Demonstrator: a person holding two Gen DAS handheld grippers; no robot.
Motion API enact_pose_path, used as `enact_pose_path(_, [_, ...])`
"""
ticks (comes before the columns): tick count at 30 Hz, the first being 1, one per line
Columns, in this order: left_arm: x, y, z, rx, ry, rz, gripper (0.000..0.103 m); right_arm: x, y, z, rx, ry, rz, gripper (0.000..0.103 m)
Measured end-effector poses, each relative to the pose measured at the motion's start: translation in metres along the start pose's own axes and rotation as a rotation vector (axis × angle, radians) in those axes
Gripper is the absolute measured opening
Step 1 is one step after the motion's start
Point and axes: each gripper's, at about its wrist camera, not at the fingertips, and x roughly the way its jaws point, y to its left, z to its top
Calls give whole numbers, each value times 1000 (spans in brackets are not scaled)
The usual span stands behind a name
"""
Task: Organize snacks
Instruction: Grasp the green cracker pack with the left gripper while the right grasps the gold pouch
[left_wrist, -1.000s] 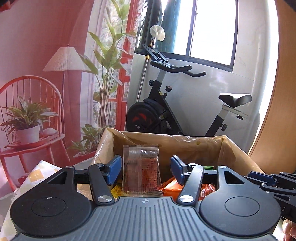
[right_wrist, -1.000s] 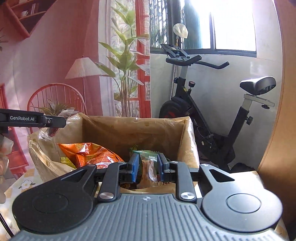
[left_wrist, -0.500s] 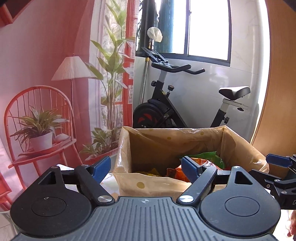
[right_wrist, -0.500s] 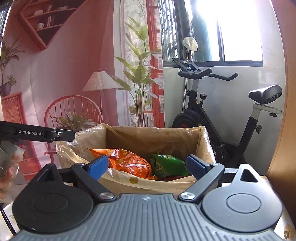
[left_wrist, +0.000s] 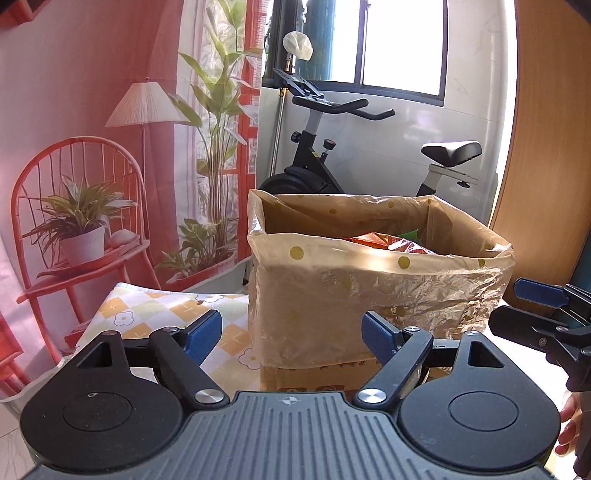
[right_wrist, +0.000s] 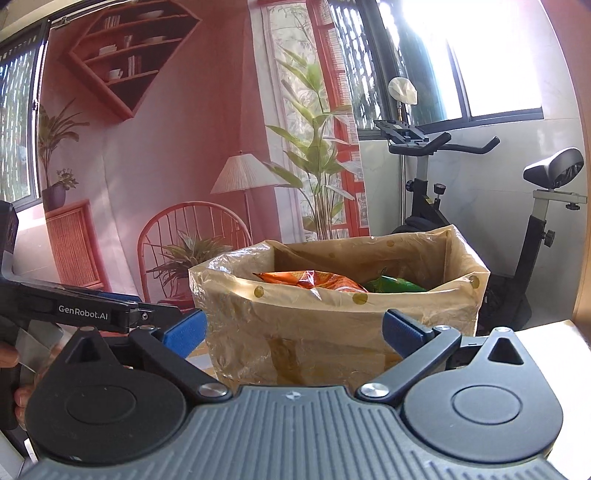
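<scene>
A cardboard box (left_wrist: 369, 291) lined with a dotted tan plastic bag (right_wrist: 332, 321) stands on the table ahead of both grippers. Inside it lie an orange snack bag (right_wrist: 314, 280) and a green one (right_wrist: 395, 285), both partly hidden by the rim. In the left wrist view only the tops of the orange bag (left_wrist: 376, 240) and the green bag (left_wrist: 410, 233) show. My left gripper (left_wrist: 290, 326) is open and empty, short of the box's near wall. My right gripper (right_wrist: 293, 326) is also back from the box, its jaws opening with nothing between them. One of its blue pads (left_wrist: 537, 291) shows at the right.
A checked, flowered tablecloth (left_wrist: 155, 314) covers the table left of the box. An exercise bike (left_wrist: 321, 162) stands behind the box by a window. A printed backdrop with a red chair (left_wrist: 74, 221) hangs on the left, and a wooden panel (left_wrist: 546, 147) rises on the right.
The clear packet left my left gripper and the green packet left my right gripper, both over the box. Both sets of jaws opened wide and both grippers drew back from the box.
</scene>
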Motion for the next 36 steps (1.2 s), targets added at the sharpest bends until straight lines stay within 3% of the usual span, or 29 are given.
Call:
enact_pose_path(9, [-4,38,-21,-35,65,51,83,2,5,-33,56,76,62,103])
enact_pose_path(17, [4,50,-35,-54,107,42,80,25,18,-60,-32,193,39,102])
enact_pose_path(19, [10,50,-40,-55,120,39,77,36,18,-70,-62,238,37,95])
enact_pose_path(21, [15,54,-45,-69,127,35,77,49,13,-78,-55,284,37,76])
enact_pose_path(22, [17,55,-46,-78,131,31,77,55,11,-83,-51,310,29,73])
enact_pose_path(29, [60,55,-64,-140,215,-6,70,100,8,-114,-51,447,31,64])
enact_pose_path(36, [117,32,-92,-126,336,-47,63,106,5,-129,-41,480,28,60])
